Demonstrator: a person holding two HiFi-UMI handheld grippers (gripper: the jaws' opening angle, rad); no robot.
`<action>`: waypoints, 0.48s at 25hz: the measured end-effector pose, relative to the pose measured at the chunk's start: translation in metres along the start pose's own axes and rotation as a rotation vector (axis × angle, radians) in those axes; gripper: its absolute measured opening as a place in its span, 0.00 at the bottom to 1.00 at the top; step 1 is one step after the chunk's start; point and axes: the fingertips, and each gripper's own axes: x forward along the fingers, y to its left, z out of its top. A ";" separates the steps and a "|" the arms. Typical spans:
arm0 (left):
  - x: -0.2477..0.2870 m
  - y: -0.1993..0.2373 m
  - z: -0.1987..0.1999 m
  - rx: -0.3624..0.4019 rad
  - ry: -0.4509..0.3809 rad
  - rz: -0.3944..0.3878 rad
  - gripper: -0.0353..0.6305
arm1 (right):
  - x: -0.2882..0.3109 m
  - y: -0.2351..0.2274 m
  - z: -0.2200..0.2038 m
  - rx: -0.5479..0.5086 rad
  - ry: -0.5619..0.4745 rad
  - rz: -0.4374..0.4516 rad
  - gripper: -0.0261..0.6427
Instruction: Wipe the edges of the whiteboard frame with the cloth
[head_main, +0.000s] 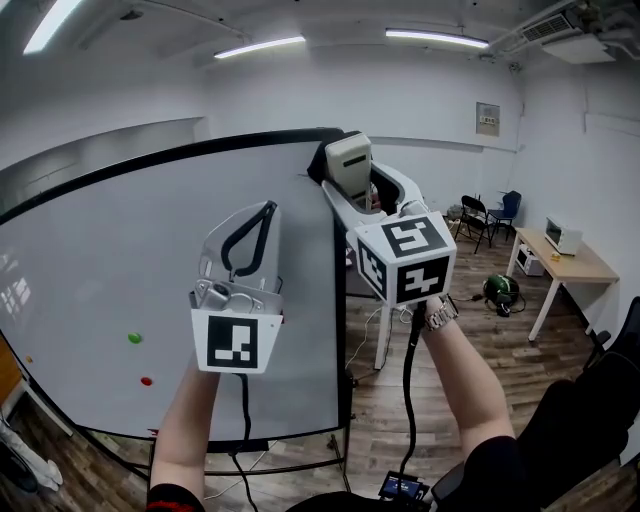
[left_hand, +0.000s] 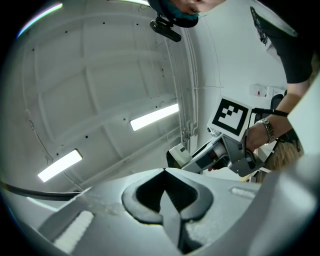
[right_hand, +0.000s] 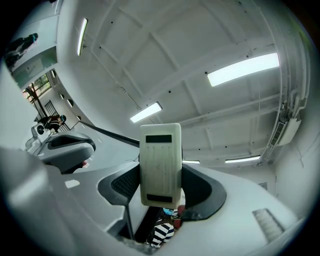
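A whiteboard (head_main: 150, 280) with a black frame (head_main: 341, 330) stands in front of me. My right gripper (head_main: 352, 185) is shut on a cream, block-shaped wiper (head_main: 348, 162), held up at the frame's top right corner. In the right gripper view the wiper (right_hand: 160, 160) stands upright between the jaws of that gripper (right_hand: 161, 186), with the black frame edge (right_hand: 107, 133) behind it. My left gripper (head_main: 266, 210) is shut and empty, raised in front of the board's right part. In the left gripper view its jaws (left_hand: 167, 200) meet with nothing between them. I see no cloth.
A green magnet (head_main: 134, 338) and a red magnet (head_main: 146, 381) stick to the board's lower left. A wooden table (head_main: 578, 268) with a microwave (head_main: 562, 235) stands at the right wall, chairs (head_main: 478, 215) behind it. A dark chair (head_main: 590, 410) sits at my lower right.
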 end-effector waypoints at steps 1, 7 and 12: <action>-0.001 0.002 0.001 0.002 0.000 0.001 0.06 | 0.003 0.000 0.002 0.007 0.000 0.000 0.43; -0.002 0.006 -0.002 0.021 -0.005 0.009 0.06 | 0.015 -0.005 0.012 0.032 -0.009 0.027 0.43; 0.003 0.006 0.001 0.021 -0.009 0.021 0.06 | 0.016 -0.014 0.028 0.027 -0.033 0.023 0.43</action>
